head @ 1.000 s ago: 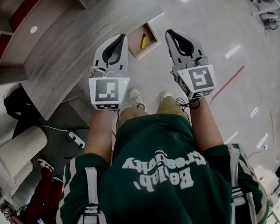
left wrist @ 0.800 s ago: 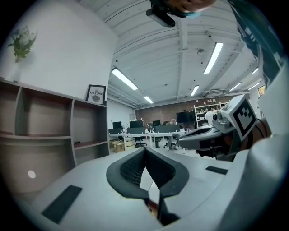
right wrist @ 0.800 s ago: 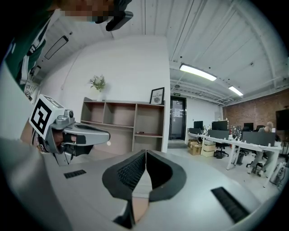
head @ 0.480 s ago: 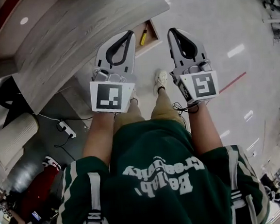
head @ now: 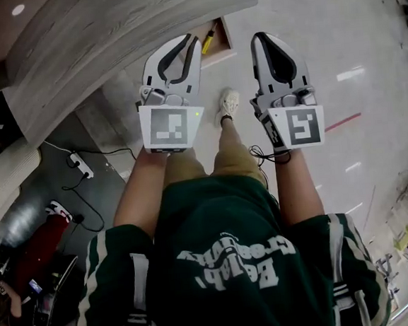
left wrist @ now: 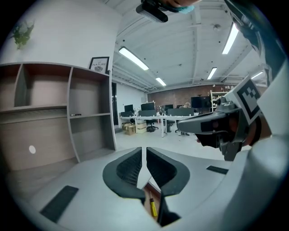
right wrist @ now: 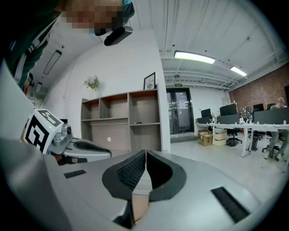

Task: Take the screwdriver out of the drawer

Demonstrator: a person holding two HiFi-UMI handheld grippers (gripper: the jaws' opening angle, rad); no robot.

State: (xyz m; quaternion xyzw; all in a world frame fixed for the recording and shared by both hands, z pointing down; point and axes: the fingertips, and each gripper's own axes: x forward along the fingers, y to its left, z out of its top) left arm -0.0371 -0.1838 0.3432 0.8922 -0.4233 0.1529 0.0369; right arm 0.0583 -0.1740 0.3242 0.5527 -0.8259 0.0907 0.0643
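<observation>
Quick update: over the last second both tools have been brought down and in toward the spot under the counter. The left tool is kept pressed together with nothing in it, and part of the view is now covered by it. The yellow screwdriver is still left lying in the open drawer. The right tool is closed and empty too, just beside. The reach looks nearly done, so a tool probably needs to be opened next.

A power strip lies on the grey floor — a framed picture tops the shelf unit.
</observation>
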